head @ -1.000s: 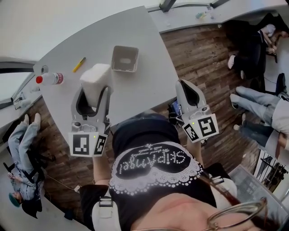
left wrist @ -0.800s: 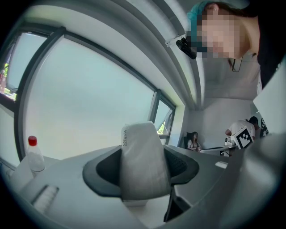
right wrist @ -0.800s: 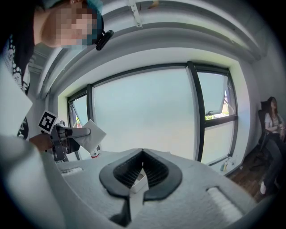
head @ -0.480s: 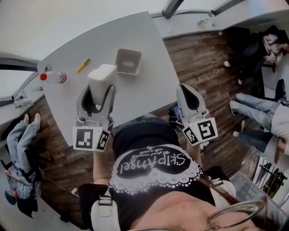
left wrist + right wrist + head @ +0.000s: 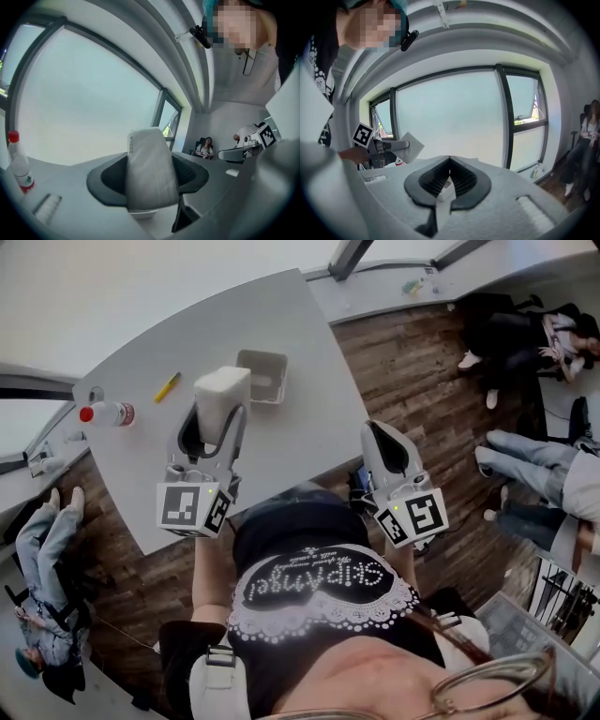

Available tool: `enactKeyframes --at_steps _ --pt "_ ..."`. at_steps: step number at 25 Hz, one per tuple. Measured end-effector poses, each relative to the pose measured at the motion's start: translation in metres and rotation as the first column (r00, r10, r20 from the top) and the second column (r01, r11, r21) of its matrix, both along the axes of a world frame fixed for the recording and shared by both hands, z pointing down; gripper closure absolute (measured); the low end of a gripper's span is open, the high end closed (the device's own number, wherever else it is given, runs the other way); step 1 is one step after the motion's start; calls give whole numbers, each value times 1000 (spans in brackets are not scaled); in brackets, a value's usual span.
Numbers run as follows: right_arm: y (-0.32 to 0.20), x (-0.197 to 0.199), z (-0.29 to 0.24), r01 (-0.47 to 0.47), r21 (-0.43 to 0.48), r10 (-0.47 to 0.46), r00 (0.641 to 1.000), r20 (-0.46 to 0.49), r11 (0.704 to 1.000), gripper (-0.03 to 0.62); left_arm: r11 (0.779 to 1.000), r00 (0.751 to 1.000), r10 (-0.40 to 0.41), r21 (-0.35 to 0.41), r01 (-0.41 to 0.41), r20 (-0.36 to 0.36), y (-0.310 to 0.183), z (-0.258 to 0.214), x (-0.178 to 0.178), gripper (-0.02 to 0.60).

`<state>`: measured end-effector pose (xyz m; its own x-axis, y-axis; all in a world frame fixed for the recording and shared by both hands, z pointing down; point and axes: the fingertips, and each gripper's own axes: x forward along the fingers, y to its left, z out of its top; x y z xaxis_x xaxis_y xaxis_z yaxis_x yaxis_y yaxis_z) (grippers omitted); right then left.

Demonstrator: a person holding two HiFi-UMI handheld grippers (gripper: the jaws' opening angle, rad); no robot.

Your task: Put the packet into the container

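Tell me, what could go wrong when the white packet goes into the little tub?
1. The packet in the left gripper looks nearly as big as the container, so it may catch on the rim instead of dropping in.
2. Nothing steadies the container. The right gripper hangs shut and empty at the table's edge, so a bump might slide the container away.

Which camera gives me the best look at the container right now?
The head view: the container shows from above, open top clear, on the table beyond the packet. The left gripper view shows only a sliver under the packet; the right gripper view, a pale bit behind its jaws.
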<state>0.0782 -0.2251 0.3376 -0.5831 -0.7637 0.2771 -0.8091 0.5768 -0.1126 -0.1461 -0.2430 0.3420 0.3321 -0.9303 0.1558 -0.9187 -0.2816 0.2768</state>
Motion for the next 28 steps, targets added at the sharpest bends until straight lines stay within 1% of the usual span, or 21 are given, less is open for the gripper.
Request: enactKeyframes --at_steps 4,11,15,21,24,28 --pt "-9 1 13 -10 -22 10 1000 -4 1000 592 1000 1000 8 -27 -8 -4 -31 37 2 314" --pt "-7 2 13 -32 -37 32 999 -3 999 592 996 999 39 -76 -37 20 -56 70 11 315" --pt "-8 4 12 -47 -40 47 999 -7 998 592 995 999 28 -98 -25 26 -70 78 11 314" --pt "-7 4 10 -65 -47 65 998 -9 997 592 992 998 39 -124 -33 49 -80 90 13 316" --pt "-7 5 8 -72 -46 72 997 -11 996 592 992 998 40 -121 -34 54 -86 92 14 316" --pt "-6 5 6 -79 -48 79 997 -15 996 592 989 997 52 -140 -44 57 -92 102 18 316"
